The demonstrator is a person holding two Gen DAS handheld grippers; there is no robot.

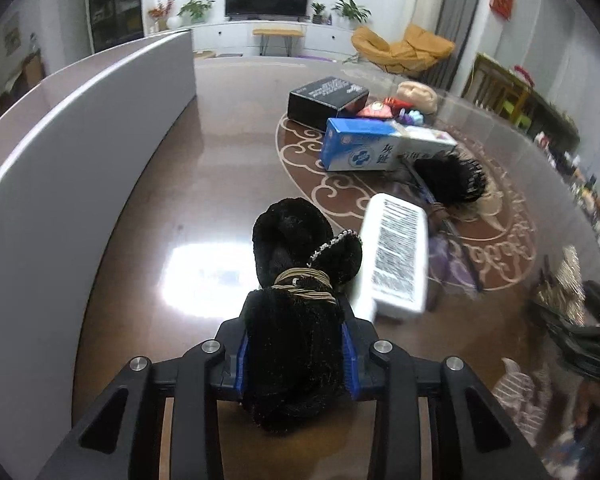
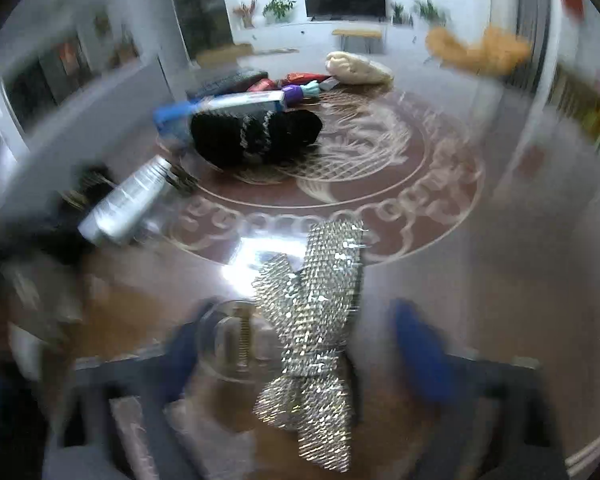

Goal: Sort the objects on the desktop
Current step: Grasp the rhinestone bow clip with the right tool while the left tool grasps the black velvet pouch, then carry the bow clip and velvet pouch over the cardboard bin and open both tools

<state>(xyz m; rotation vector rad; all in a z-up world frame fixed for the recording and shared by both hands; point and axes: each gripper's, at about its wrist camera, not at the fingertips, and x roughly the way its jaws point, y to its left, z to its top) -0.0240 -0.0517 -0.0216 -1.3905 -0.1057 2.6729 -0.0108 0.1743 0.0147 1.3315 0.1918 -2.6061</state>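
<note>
Left gripper point(image 1: 296, 354): jaws pinching a fuzzy black hair bow point(image 1: 300, 304), blue pads squeezed into the plush on both sides. Bound at the middle with a gold wire wrap point(image 1: 304, 284), with a little rhinestone trim along one loop. Sticks out ahead of the jaws over the glossy brown worktop point(image 1: 148, 200).

Just right of the jaws and a bit ahead: white box with a barcode label point(image 1: 396, 256), tilted, smeared by blur. Further ahead and to the right, a blue-and-white carton point(image 1: 364, 146) lying on its side, a black box point(image 1: 326, 98) behind it, and a black bristly brush-like thing point(image 1: 448, 178) beside the carton. Small red and purple bits plus a cream bundle point(image 1: 418, 94) at the far end of the pile. Grey panel point(image 1: 80, 128) standing along the left of the jaws.

Right gripper point(image 2: 300, 344): jaws spread wide, blue pads well out to either side of a silver sequin bow point(image 2: 312, 328). Bow lying flat on the worktop between them, pads apart from it. Very blurry view, so maybe a clear round thing point(image 2: 232, 340) just left of the bow, hard to say what. Ahead and left of these jaws: a silver tube point(image 2: 128, 200) on its side, and a black fuzzy roll with a sparkly band point(image 2: 256, 136) further ahead.
</note>
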